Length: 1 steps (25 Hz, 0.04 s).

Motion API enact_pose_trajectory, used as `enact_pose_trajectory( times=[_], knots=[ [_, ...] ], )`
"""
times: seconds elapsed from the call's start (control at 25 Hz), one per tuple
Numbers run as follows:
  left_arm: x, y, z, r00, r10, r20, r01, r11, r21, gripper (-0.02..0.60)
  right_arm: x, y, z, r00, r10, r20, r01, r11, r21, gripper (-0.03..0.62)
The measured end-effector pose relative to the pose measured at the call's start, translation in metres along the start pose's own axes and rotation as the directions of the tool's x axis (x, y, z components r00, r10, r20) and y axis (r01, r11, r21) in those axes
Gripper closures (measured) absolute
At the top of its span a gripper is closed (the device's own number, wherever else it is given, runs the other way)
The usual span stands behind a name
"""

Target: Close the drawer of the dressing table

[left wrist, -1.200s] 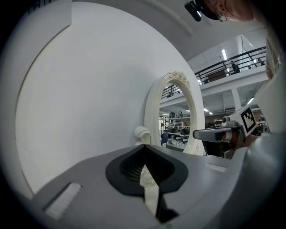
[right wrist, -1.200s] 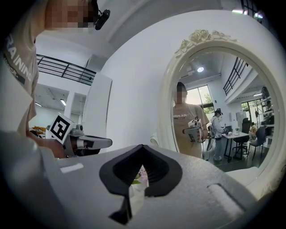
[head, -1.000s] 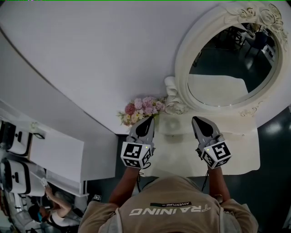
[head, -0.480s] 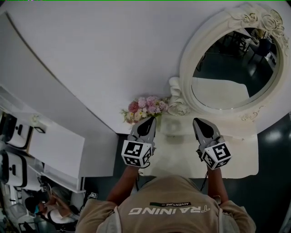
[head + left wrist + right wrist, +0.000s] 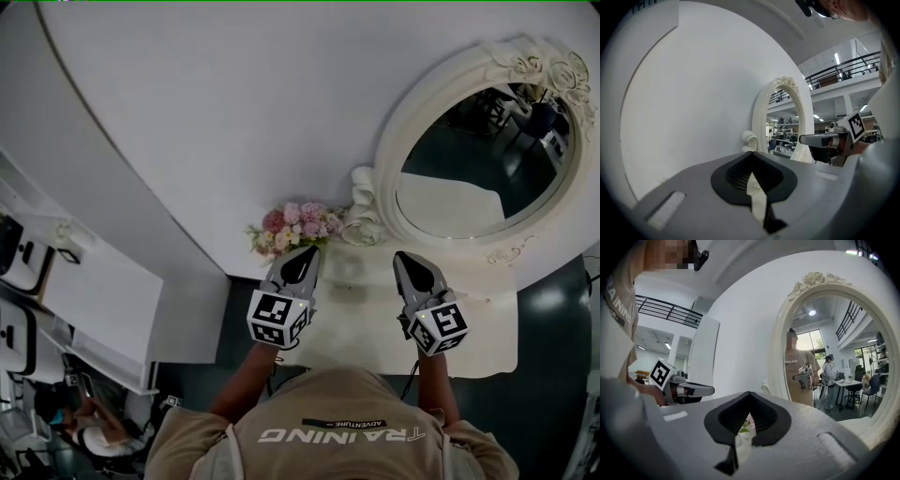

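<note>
The dressing table (image 5: 370, 323) stands at 12 o'clock from the person, against a plain white wall (image 5: 234, 112). Its pale top lies under both tools. Its drawer shows in none of the 3 views, so I cannot tell how far out it stands.

The left gripper (image 5: 302, 261) hangs over the top's left part and points toward 12 o'clock. In the left gripper view its 2 jaws are pressed together at the tips. Only a thin slit runs below them and nothing is pinched there. The right gripper (image 5: 411, 267) hangs level with it at 3 o'clock, well apart from it, over the middle of the top. In the right gripper view its jaws also meet at the tips, with only a narrow slit and no object between them. Neither tool touches the table in the head view.

A bouquet of pink and cream flowers (image 5: 292, 227) sits at the back of the top, at 12 o'clock from the left gripper and just beyond its tip. An oval mirror (image 5: 478, 159) in a carved white frame rises at 1 o'clock from the right gripper. In the right gripper view the glass reflects the person in a beige shirt (image 5: 337, 431), holding a gripper.
</note>
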<state>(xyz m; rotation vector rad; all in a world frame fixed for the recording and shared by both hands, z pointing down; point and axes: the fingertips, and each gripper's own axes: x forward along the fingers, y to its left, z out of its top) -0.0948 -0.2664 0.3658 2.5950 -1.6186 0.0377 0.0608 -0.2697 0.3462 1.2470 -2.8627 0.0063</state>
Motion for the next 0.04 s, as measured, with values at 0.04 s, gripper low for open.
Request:
enact_pose_trajectory(
  times=[0.04],
  knots=[
    [-0.0018,0.0013,-0.0012,1.0,-0.001,-0.002,0.001,1.0,0.0,0.565,0.001,0.0019,-0.0006,1.0,-0.002,-0.001,0.002,1.0,-0.002,0.592]
  ],
)
